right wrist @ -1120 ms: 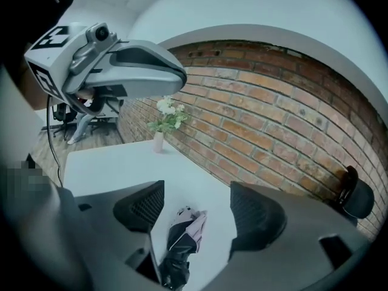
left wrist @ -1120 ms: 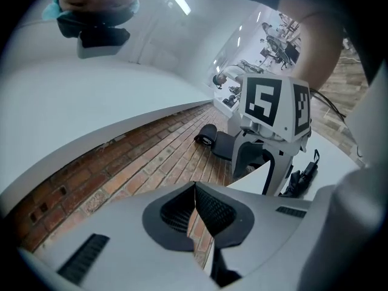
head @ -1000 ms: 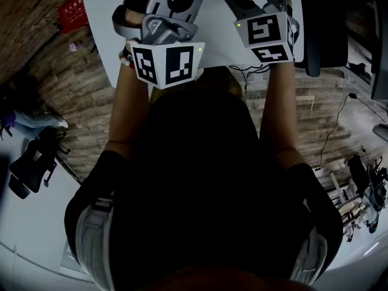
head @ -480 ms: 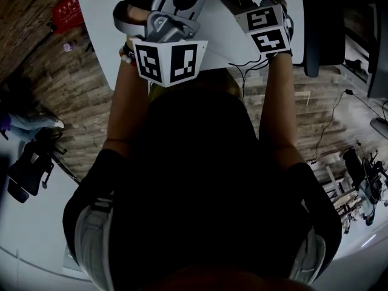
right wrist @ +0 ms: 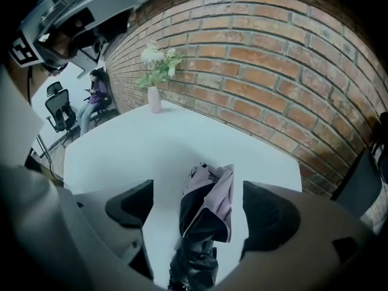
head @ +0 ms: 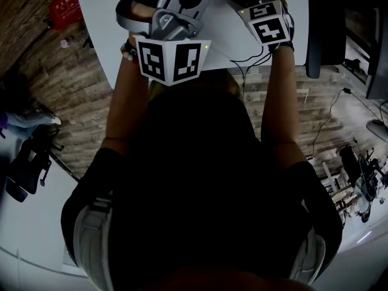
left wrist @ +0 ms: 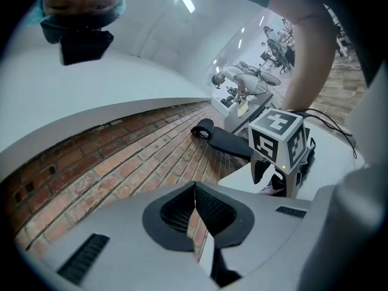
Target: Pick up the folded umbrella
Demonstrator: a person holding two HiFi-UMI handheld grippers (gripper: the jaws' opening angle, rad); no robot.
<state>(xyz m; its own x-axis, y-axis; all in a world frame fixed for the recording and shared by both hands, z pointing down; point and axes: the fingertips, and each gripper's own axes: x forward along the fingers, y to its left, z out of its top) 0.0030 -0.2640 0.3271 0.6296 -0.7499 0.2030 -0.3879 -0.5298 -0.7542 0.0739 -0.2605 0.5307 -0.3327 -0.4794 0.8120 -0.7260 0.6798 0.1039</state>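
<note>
Right, starting at the left: holding the left gripper (left wrist: 195, 202) about level, out over the white table (head: 100, 23) as seen from the head view, jaws pressed together with nothing in them. Facing a brick wall (left wrist: 109, 156) there, and catching the other tool's marker cube (left wrist: 279, 139) off to the right. Across to the right gripper (right wrist: 199, 214) now: tilted steeply down over the tabletop, jaws opening and standing wide. And there, lying flat on the table between those jaws, the folded umbrella (right wrist: 209, 205), black fabric with a pale pink flap, running lengthwise away from the camera. Not gripped: clear of both pads, with bare white table on each side. Further back at the table's left corner, a pink vase (right wrist: 154, 99) of white flowers, upright. Behind the table and off to the right, more of that brick wall.
</note>
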